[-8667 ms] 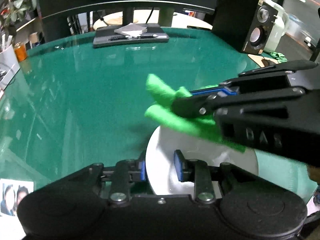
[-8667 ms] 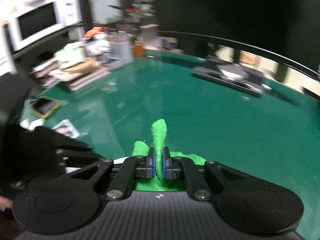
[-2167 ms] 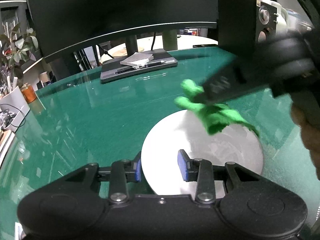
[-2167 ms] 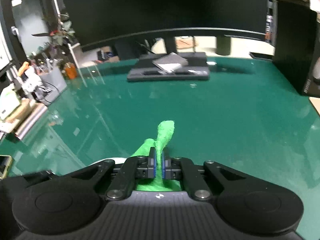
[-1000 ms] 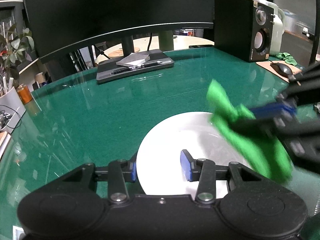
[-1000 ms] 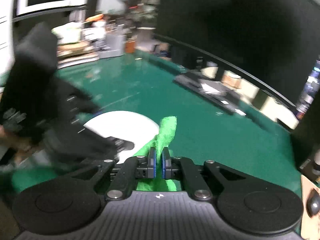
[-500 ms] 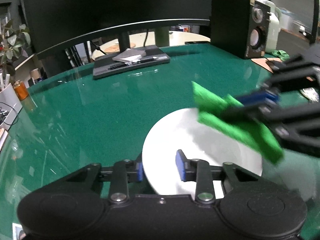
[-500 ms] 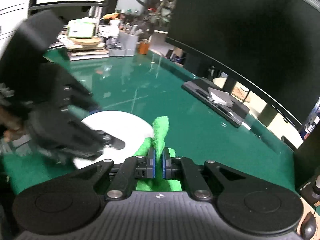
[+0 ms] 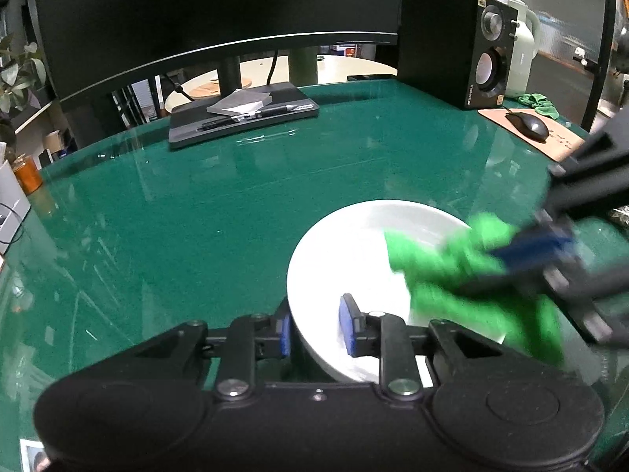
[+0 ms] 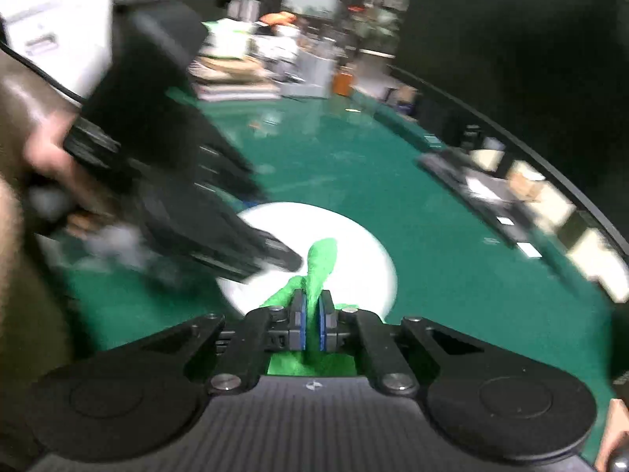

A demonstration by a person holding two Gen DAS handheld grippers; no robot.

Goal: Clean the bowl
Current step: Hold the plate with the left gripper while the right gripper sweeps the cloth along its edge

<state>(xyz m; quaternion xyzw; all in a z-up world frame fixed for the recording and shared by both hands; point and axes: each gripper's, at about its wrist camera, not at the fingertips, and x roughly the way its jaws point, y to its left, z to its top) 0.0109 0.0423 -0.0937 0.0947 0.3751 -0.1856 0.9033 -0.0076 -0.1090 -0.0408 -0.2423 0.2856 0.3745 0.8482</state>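
From the left wrist view, the white bowl [image 9: 354, 259] sits on the green table [image 9: 196, 216], close to the camera. The left gripper [image 9: 314, 330] has its two blue pads on the near rim of the bowl, one outside the wall and one inside. The gap between them is narrow, and they look like they pinch the rim to keep the bowl from sliding. The right gripper [image 9: 523, 253] comes in from the right side with a green cloth [image 9: 464, 271] in its jaws. The cloth lies inside the bowl, on the right part of it. It looks blurry, so I think it is being rubbed around. Far back there is a big dark monitor [image 9: 216, 8], a speaker [image 9: 452, 47] and a mouse [image 9: 526, 124].

From the right wrist view, the right gripper [image 10: 310, 324] has its pads squeezed tight on the green cloth [image 10: 320, 263]. A tip of cloth sticks up and forward over the white bowl [image 10: 354, 244]. The left gripper [image 10: 271, 257] is a dark, blurry shape on the left, and it reaches to the bowl. A hand [image 10: 43, 157] holds it.

The cleaning looks like it is in the middle. The bowl is held and the cloth is in it. The inside looks white, and I cannot see any dirt, so I cannot tell how much wiping is left. The left part of the bowl has no cloth on it now. After the wiping, the cloth must come out and the bowl must be let go.
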